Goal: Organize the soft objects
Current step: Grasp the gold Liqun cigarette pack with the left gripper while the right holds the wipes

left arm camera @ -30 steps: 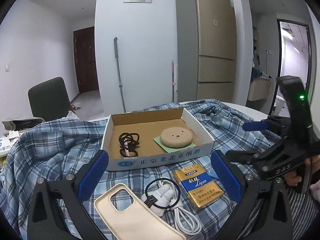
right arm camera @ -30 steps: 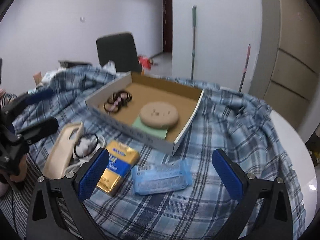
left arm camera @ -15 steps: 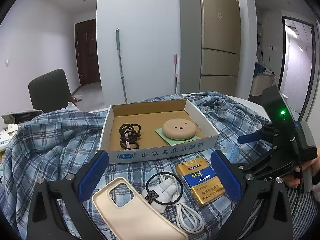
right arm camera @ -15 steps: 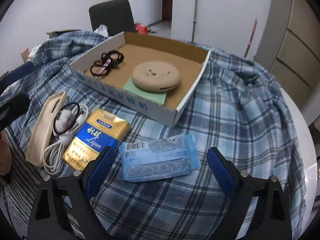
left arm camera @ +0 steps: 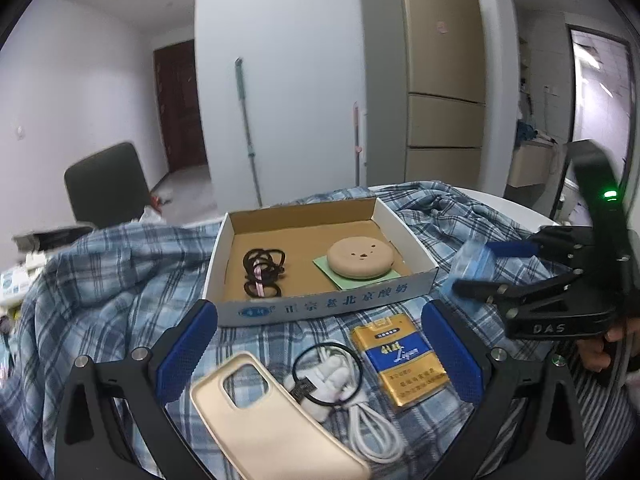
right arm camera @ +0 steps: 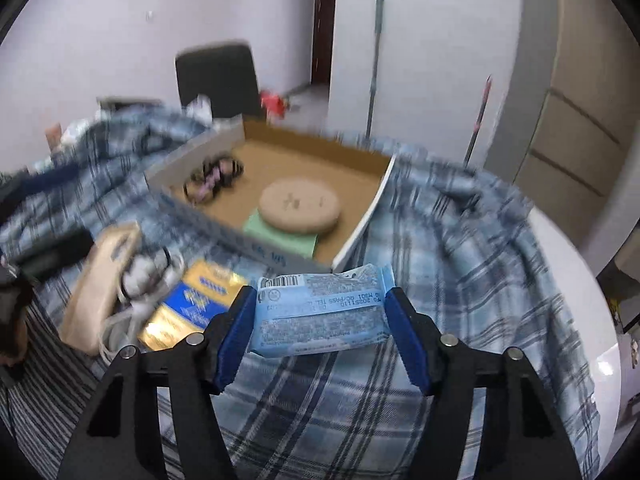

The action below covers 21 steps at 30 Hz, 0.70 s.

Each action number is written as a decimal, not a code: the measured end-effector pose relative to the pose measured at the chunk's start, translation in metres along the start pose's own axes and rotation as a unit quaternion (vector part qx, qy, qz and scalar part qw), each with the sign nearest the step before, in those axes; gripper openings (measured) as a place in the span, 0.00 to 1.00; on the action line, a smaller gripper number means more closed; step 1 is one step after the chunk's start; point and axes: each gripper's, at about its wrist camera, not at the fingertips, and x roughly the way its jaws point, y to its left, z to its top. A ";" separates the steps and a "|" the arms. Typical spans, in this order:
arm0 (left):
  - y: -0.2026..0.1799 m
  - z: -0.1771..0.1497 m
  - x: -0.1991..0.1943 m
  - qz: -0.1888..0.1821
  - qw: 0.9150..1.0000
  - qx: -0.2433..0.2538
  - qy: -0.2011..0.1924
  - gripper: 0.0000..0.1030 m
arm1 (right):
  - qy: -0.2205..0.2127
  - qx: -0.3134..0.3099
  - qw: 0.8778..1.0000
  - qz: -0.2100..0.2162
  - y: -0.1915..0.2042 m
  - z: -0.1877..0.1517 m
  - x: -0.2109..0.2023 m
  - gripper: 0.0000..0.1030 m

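Observation:
My right gripper [right arm camera: 320, 334] is shut on a light blue tissue packet [right arm camera: 320, 316] and holds it above the plaid cloth, just in front of the cardboard box [right arm camera: 240, 236]; it also shows in the left wrist view [left arm camera: 470, 276]. The box [left arm camera: 328, 304] holds black hair ties [left arm camera: 262, 272], a round beige puff [left arm camera: 360, 258] and a green pad [left arm camera: 352, 280]. My left gripper [left arm camera: 320, 344] is open and empty above a beige phone case [left arm camera: 272, 424], a white cable with a black hair tie [left arm camera: 332, 376] and a yellow-blue cigarette pack [left arm camera: 400, 356].
A blue plaid shirt [right arm camera: 460, 248] covers the round white table [right arm camera: 576, 280]. A dark chair [left arm camera: 104, 188] stands behind at the left. A tall fridge [left arm camera: 432, 80] and a mop [left arm camera: 248, 132] stand against the back wall.
My right gripper came down over the blue tissue packet, shut on it and lifted it off the cloth. My left gripper stayed open and rose slightly.

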 end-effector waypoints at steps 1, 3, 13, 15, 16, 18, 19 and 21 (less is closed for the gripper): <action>-0.003 0.002 0.001 -0.001 1.000 -0.009 0.012 1.00 | -0.021 0.003 1.000 -0.004 0.000 0.002 -0.008 0.63; -0.014 0.005 0.003 -0.014 0.999 -0.004 0.043 0.98 | -0.055 0.008 0.998 -0.014 -0.001 0.004 -0.020 0.63; -0.059 0.010 0.024 0.015 0.993 0.001 0.113 0.88 | -0.085 0.017 0.993 -0.080 0.000 0.006 -0.032 0.63; -0.061 0.010 0.029 0.015 0.992 -0.009 0.129 0.88 | -0.085 0.025 0.992 -0.092 -0.004 0.006 -0.031 0.63; -0.059 0.010 0.032 0.015 0.991 -0.020 0.134 0.88 | -0.085 0.036 0.992 -0.089 -0.009 0.006 -0.033 0.63; -0.057 0.010 0.037 0.021 0.990 -0.031 0.137 0.88 | -0.088 0.055 0.990 -0.094 -0.017 0.006 -0.035 0.63; -0.058 0.009 0.039 0.023 0.989 -0.031 0.140 0.88 | -0.091 0.060 0.990 -0.094 -0.021 0.005 -0.037 0.63; -0.058 0.007 0.048 0.024 0.987 -0.033 0.156 0.87 | -0.098 0.068 0.989 -0.091 -0.025 0.005 -0.041 0.63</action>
